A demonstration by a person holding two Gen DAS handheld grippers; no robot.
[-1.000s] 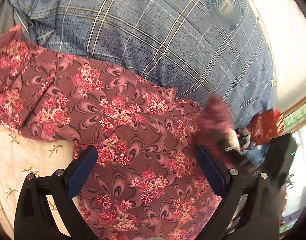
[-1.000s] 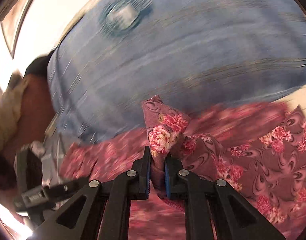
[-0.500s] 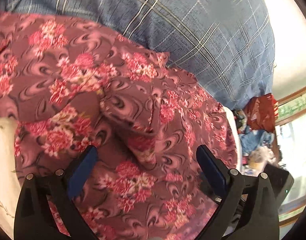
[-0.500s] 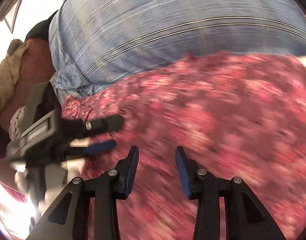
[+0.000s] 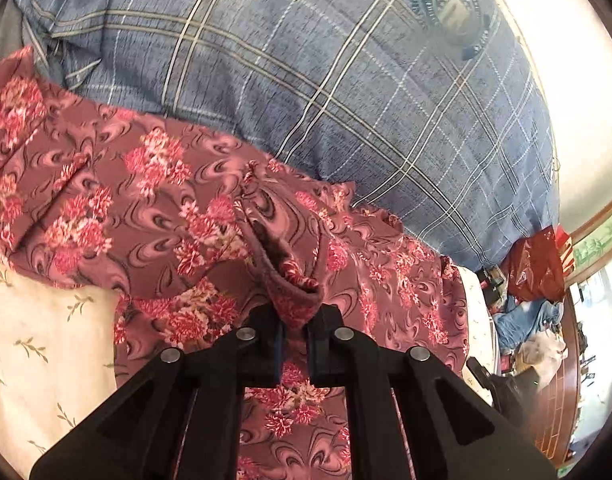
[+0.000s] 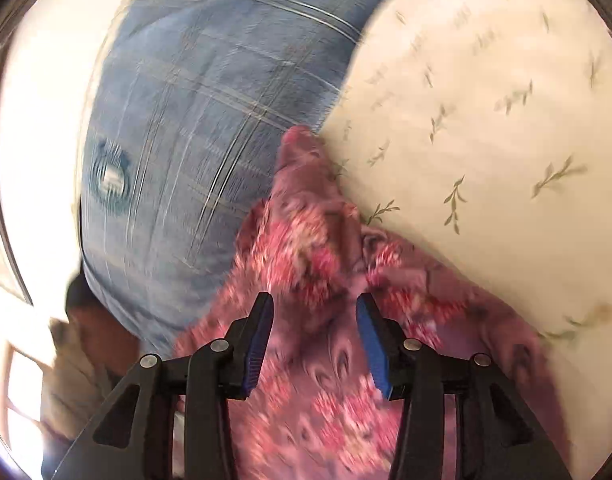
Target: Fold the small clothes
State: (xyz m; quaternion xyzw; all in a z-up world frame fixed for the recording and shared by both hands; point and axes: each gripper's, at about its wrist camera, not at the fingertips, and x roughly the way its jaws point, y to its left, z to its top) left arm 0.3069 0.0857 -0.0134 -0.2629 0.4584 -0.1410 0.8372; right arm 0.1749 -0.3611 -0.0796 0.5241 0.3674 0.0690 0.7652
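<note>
A maroon garment with pink flower print (image 5: 154,200) lies spread on a cream bedsheet, its far edge against a blue plaid pillow. My left gripper (image 5: 294,322) is shut on a raised fold of this garment, which bunches up between its black jaws. In the blurred right wrist view the same floral garment (image 6: 306,248) lies under and ahead of my right gripper (image 6: 314,340). Its blue-padded jaws are opening and press on no cloth.
A large blue plaid pillow (image 5: 306,80) fills the far side, also seen as the pillow (image 6: 186,140) in the right view. The cream sheet with leaf sprigs (image 5: 38,340) lies at the left. Red bag and clutter (image 5: 538,264) sit beyond the bed's right edge.
My left gripper went from wide open to shut on a fold of the garment. My right gripper let go of the cloth it pinched, opened, and swung across with a roll.
</note>
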